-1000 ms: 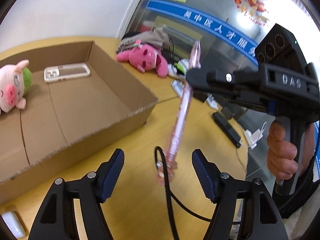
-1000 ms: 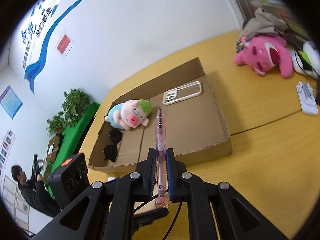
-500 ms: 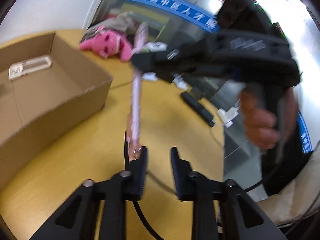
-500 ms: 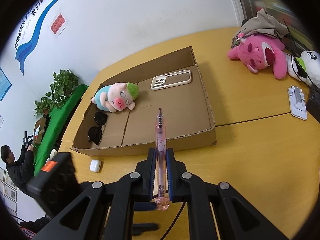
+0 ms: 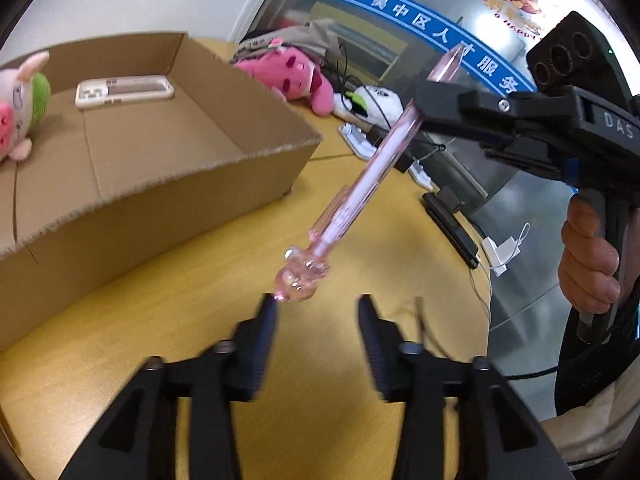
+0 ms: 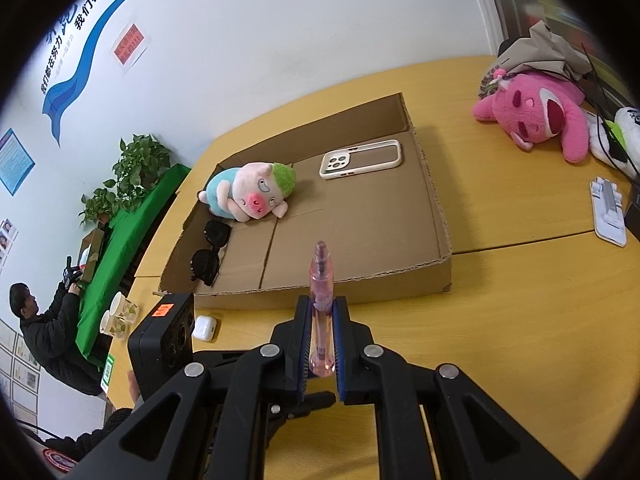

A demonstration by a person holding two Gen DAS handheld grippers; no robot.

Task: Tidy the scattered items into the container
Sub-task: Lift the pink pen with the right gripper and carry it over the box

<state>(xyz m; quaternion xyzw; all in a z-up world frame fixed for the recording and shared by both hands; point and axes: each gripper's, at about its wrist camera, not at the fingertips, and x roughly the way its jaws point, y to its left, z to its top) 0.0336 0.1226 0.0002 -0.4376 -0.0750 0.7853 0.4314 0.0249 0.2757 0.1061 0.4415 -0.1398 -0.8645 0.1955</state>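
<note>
My right gripper [image 6: 322,312] is shut on a pink transparent pen [image 6: 321,304] and holds it in the air in front of the cardboard box [image 6: 436,216]. In the left wrist view the right gripper [image 5: 420,108] holds the pen [image 5: 360,184] slanted, its pink end just above my left gripper [image 5: 316,312], which is open and empty. The box [image 5: 168,188] holds a pig plush [image 6: 252,194], a phone case [image 6: 360,160] and sunglasses [image 6: 210,252].
A pink plush [image 6: 532,114], a white plush [image 6: 624,128] and a white clip [image 6: 608,208] lie on the yellow table at the right. An earbud case [image 6: 205,327] sits left of the box. Cables and a black device [image 5: 452,224] lie near the table edge.
My left gripper shut near the pen's lower end, then opened again and drew back. The right gripper kept hold of the pen and tilted it.
</note>
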